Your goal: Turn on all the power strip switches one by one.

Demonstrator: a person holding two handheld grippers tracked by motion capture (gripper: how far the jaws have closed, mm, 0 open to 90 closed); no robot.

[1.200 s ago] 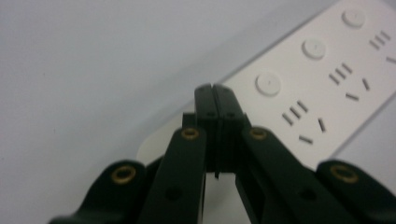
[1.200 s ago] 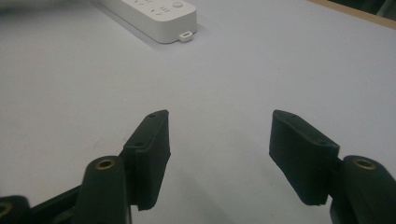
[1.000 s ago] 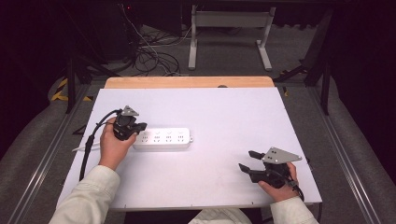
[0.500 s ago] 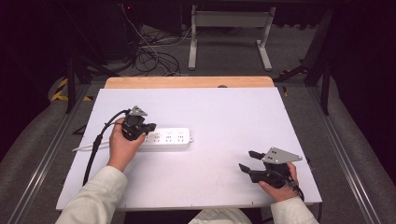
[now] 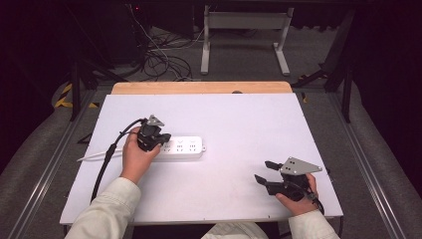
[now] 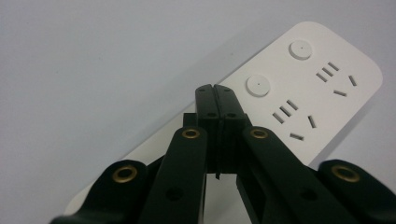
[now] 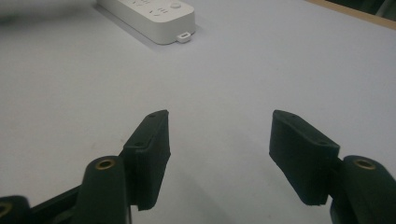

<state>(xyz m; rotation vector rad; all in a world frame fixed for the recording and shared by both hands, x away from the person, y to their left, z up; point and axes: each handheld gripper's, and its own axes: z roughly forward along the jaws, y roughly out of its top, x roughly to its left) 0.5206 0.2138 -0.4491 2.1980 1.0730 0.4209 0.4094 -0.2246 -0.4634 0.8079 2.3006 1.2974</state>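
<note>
A white power strip (image 5: 181, 148) lies flat on the white table (image 5: 239, 114), left of centre. My left gripper (image 5: 164, 139) hangs over the strip's left end, shut, with nothing between its jaws. In the left gripper view the closed tips (image 6: 215, 88) sit just above the power strip (image 6: 322, 88), next to a round button (image 6: 257, 85); I cannot tell whether they touch it. My right gripper (image 5: 263, 171) rests near the front right of the table, open and empty. In the right gripper view its jaws (image 7: 219, 123) stand wide apart over bare table, with the power strip (image 7: 154, 11) far ahead.
The strip's white cord (image 5: 92, 157) runs left toward the table's edge, beside the black cable (image 5: 107, 162) of my left gripper. A wooden strip (image 5: 199, 87) borders the far edge. Beyond it, a metal stand (image 5: 244, 40) and loose cables (image 5: 159, 57) are on the floor.
My left hand has moved right, bringing its shut gripper over the left end of the power strip. The right hand and the strip have stayed put.
</note>
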